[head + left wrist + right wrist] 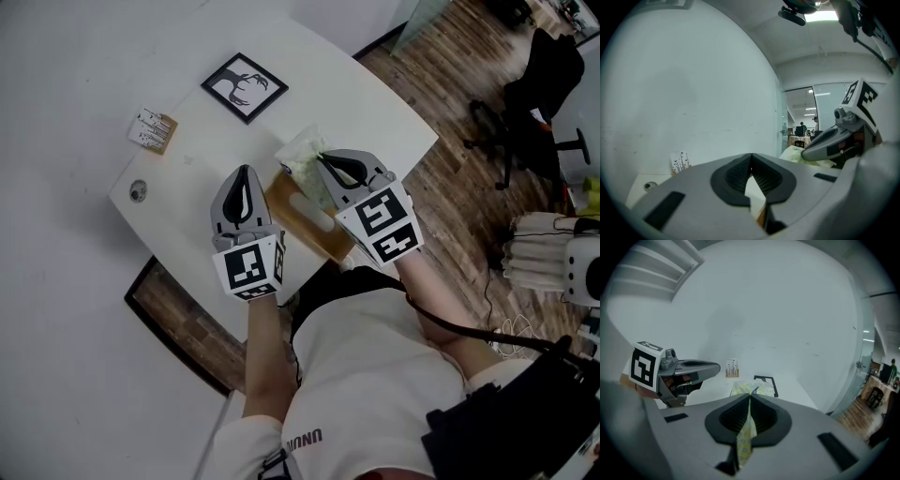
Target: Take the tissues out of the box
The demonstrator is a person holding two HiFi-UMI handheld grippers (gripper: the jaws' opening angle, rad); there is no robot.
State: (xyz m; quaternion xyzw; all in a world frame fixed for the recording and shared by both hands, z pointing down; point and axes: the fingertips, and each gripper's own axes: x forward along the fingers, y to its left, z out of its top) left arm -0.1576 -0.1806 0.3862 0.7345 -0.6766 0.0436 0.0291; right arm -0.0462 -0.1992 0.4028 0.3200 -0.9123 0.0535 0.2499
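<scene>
Now, right claw (750, 398): we see it clamped shut on a tissue (745, 439), with the sheet pinched between the pads and trailing out below them.
Tissue: pale with a yellow-green print. In the head view it rises from the top of the box (302, 223) up to the right claw's tips.
Left claw (751, 157): closed, tips meeting. We make out nothing gripped, and only a brown edge shows through the gap behind the tips.
Box: brown, sitting on the white tabletop (361, 103) near its front edge, between our two claws, with the left claw just beside it.
Picture (245, 86): black-framed, flat on the tabletop beyond the box.
Card (153, 129): small, apart from the picture, toward the tabletop's left corner.
</scene>
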